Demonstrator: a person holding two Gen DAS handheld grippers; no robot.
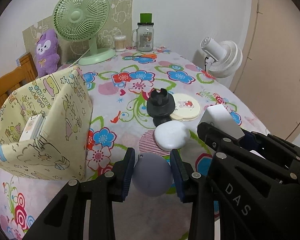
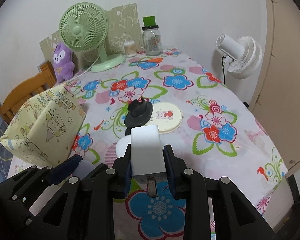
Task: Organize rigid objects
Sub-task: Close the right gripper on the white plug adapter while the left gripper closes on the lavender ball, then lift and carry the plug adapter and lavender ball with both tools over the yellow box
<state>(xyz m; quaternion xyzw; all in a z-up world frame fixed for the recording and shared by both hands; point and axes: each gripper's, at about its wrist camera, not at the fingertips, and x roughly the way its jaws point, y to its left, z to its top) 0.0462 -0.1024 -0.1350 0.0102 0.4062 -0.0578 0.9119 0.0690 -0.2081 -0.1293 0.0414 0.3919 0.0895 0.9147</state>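
L gripper (image 1: 152,172) is clamped on a grey-purple ball (image 1: 152,175), pads pressing both sides, just off the front-right corner of the yellow bin (image 1: 50,132). Ball has a tiny hole near its top. R gripper (image 2: 147,163) is clamped on a white charger (image 2: 146,150), held upright w/ the metal prongs pointing back toward the camera; from the left wrist view that charger (image 1: 220,120) sits well right of the bin, above the table.

Bin is a soft fabric box w/ cartoon print, standing open at the table's left edge; a small white box (image 1: 33,128) stands inside it against the near wall. Right of the bin on the floral cloth (image 1: 170,76): a white soap-like lump (image 1: 171,137), closest to the ball, then a black knob-shaped piece (image 1: 160,106) behind it, leaning onto a round cream disc (image 1: 187,108) w/ a bear print. Lump and black piece look to be touching; can't tell for sure.

Far side from the bin, along the wall: green fan (image 1: 82,20), purple plush (image 1: 47,52), cotton-swab tub (image 1: 120,43), glass jar (image 1: 145,38) w/ a green cup on top, orange scissors (image 1: 148,56). White fan (image 1: 222,58) stands off the table's right edge.
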